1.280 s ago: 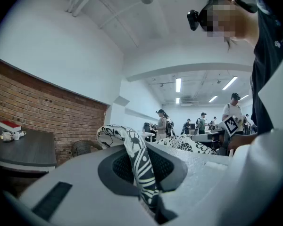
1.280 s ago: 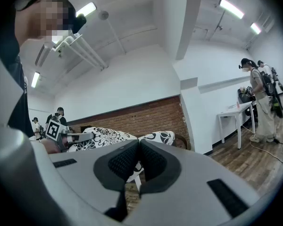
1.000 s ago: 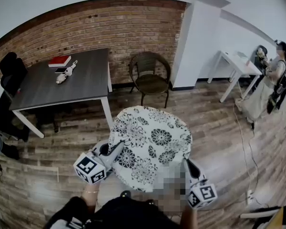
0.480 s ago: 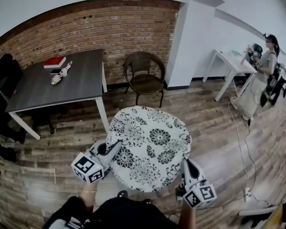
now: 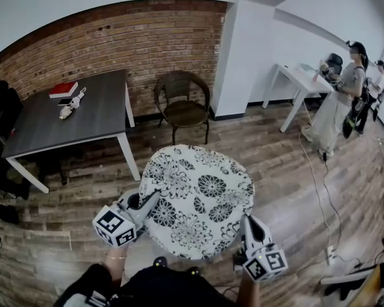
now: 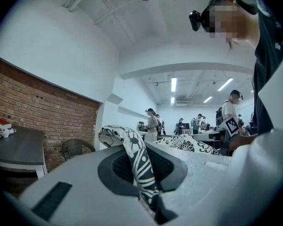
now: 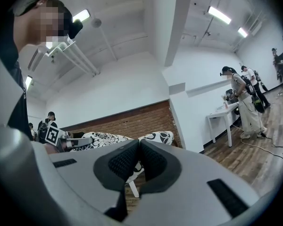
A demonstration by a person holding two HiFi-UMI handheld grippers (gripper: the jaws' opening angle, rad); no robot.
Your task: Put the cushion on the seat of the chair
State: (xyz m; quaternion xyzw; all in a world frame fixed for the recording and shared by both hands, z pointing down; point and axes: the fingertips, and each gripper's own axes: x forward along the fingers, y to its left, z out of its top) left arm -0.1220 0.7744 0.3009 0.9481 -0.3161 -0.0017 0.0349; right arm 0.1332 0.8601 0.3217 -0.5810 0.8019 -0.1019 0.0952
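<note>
Holding the cushion (image 5: 198, 197) up off the wood floor (image 5: 275, 165), roughly flat, white with a black flower print; not on the chair (image 5: 182, 101) yet, well apart from it and its seat (image 5: 187, 112) over by the brick wall (image 5: 115, 37). Got the left claw (image 5: 150, 200) clamped on the cushion's left edge; up close in the left gripper view, same left claw (image 6: 140, 171) pinching a fold of the patterned fabric tight between the pads. Same deal with the right claw (image 5: 246, 219) at the near-right edge; in the right gripper view, right claw (image 7: 138, 161) squeezed nearly together on just a thin sliver of the rim, rest of the cushion (image 7: 104, 139) stretching away to the left. Also got a dark surface (image 5: 70, 117) left of the chair with a red book (image 5: 63, 89) on it; couple of people (image 5: 342, 101) standing by a white surface (image 5: 301, 75) far right.
</note>
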